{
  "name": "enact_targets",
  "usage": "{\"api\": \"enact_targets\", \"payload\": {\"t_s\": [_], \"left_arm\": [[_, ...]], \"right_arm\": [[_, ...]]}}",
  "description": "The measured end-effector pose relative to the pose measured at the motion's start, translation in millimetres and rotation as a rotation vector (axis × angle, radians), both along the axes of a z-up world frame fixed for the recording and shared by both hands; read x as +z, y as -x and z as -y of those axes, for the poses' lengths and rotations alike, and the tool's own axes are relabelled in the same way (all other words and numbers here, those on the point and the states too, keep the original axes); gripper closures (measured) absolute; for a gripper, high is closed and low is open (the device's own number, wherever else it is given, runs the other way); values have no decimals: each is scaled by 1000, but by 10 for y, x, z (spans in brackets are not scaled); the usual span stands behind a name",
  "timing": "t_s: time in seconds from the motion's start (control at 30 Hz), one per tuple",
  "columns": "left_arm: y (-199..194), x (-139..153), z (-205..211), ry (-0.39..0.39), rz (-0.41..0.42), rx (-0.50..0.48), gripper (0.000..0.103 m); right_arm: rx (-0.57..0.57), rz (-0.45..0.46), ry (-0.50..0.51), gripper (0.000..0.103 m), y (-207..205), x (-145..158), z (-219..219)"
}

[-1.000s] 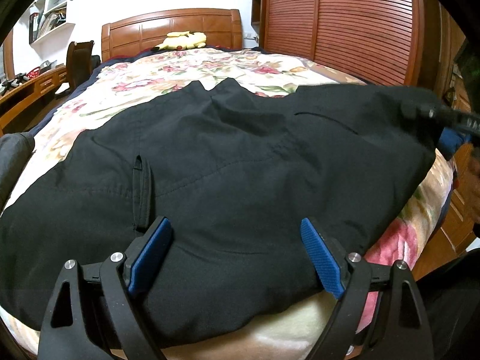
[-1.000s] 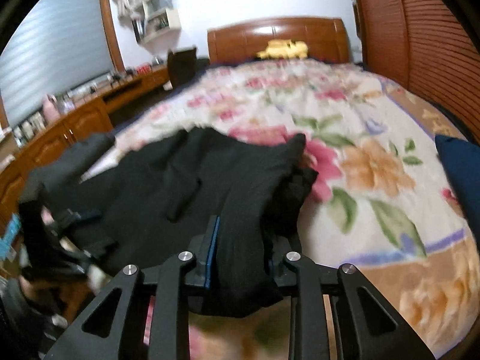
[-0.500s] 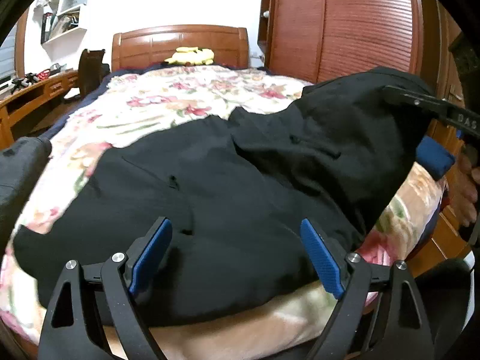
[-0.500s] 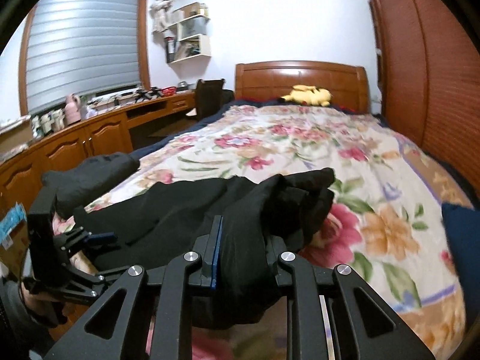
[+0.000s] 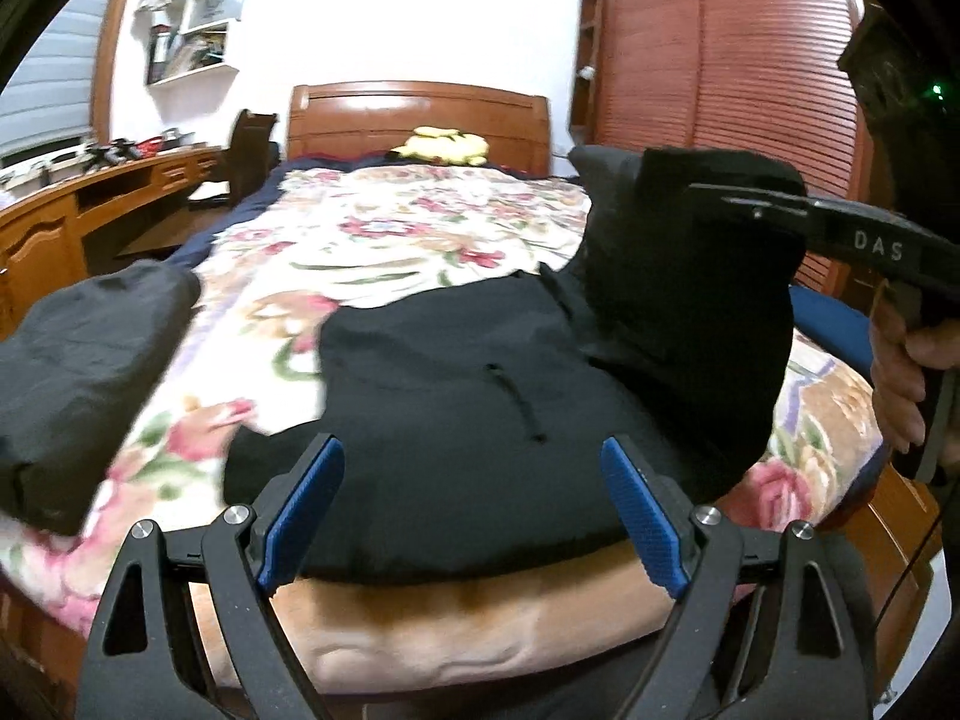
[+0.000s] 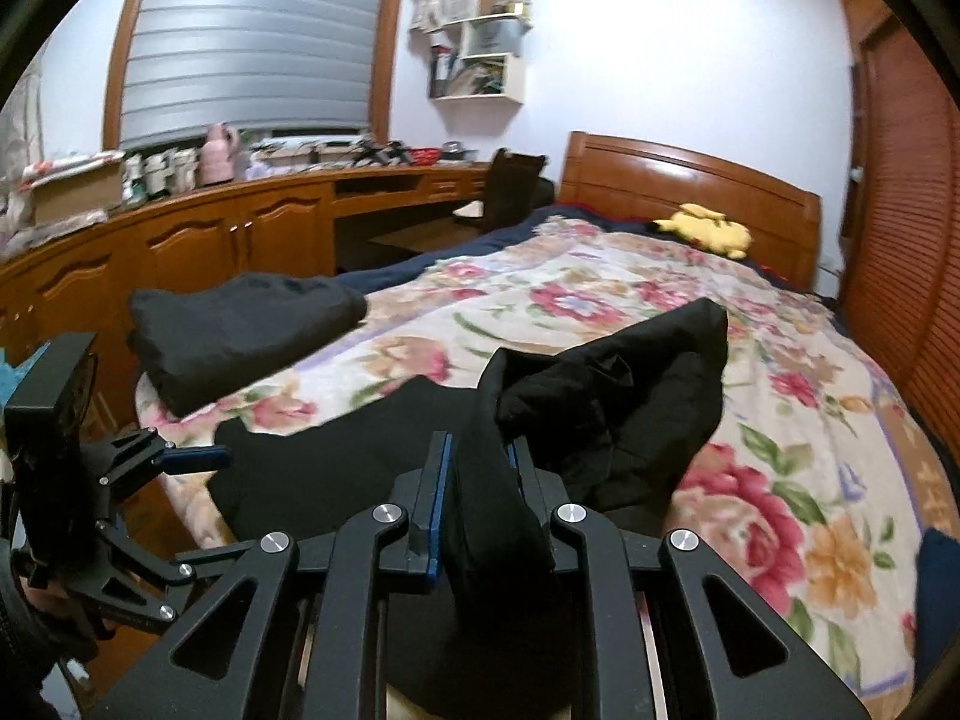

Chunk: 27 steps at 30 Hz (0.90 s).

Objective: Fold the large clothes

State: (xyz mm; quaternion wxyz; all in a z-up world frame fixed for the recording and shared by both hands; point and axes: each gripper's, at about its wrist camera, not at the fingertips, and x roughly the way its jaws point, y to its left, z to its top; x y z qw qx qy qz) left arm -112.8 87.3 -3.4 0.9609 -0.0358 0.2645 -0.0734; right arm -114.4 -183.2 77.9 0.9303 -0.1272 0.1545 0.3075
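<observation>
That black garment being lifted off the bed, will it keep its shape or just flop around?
Probably floppy: the black garment sags from the right gripper in loose folds while the rest lies on the bed. It looks fairly thick, so likely somewhat heavy, dragging rather than fluttering. The left gripper, open above it, may need to pin it.

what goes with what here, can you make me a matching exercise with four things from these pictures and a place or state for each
Things:
1. left tool
2. right tool
3. yellow plush toy
4. folded dark garment

Place or state:
A. by the headboard
B. shut on black cloth
C. open, holding nothing
D. lying at the bed's left edge

Pairs: 1-C, 2-B, 3-A, 4-D
</observation>
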Motion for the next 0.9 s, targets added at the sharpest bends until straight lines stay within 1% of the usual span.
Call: {"api": "enact_targets", "payload": {"t_s": [0.07, 0.13, 0.2, 0.23, 0.3, 0.37, 0.4, 0.43, 0.47, 0.5, 0.53, 0.57, 0.67, 0.73, 0.8, 0.87, 0.9], "left_arm": [[69, -33, -167, 9, 8, 33, 14], [134, -79, -334, 25, 3, 59, 14], [185, -120, -485, 31, -6, 85, 14], [197, -129, -530, 30, -8, 93, 14], [216, -132, -615, 25, -7, 110, 14], [221, -118, -677, 24, -5, 118, 14], [221, -107, -697, 20, -2, 123, 14], [224, -103, -712, 20, -1, 124, 14], [221, -94, -720, 23, 0, 123, 14], [219, -85, -728, 27, 2, 120, 14], [217, -71, -724, 31, 7, 117, 14], [225, -61, -713, 34, 11, 112, 14], [206, -21, -635, 39, 20, 90, 14], [208, 18, -540, 39, 26, 72, 14], [188, 66, -447, 40, 37, 50, 14], [176, 122, -367, 40, 50, 35, 14], [155, 152, -326, 43, 55, 27, 14]], "right_arm": [[32, -7, 21, 86, -47, -26, -190], [60, -36, 34, 86, -124, -54, -369], [115, -106, 48, 86, -226, -149, -583], [149, -171, 56, 86, -329, -208, -711], [136, -201, 73, 85, -432, -309, -850], [137, -235, 58, 81, -525, -348, -882], [140, -245, 45, 77, -541, -338, -879], [145, -249, 36, 69, -546, -305, -871], [149, -245, 33, 64, -538, -253, -872], [158, -230, 26, 53, -523, -188, -833], [160, -209, 23, 46, -500, -124, -800], [154, -188, 22, 44, -469, -84, -763], [132, -138, 7, 42, -395, 71, -539], [93, -108, 5, 42, -361, 133, -319], [35, -78, 26, 42, -373, 122, -126], [-5, -65, 47, 43, -362, 32, 58], [-26, -67, 53, 45, -386, -30, 179]]}}
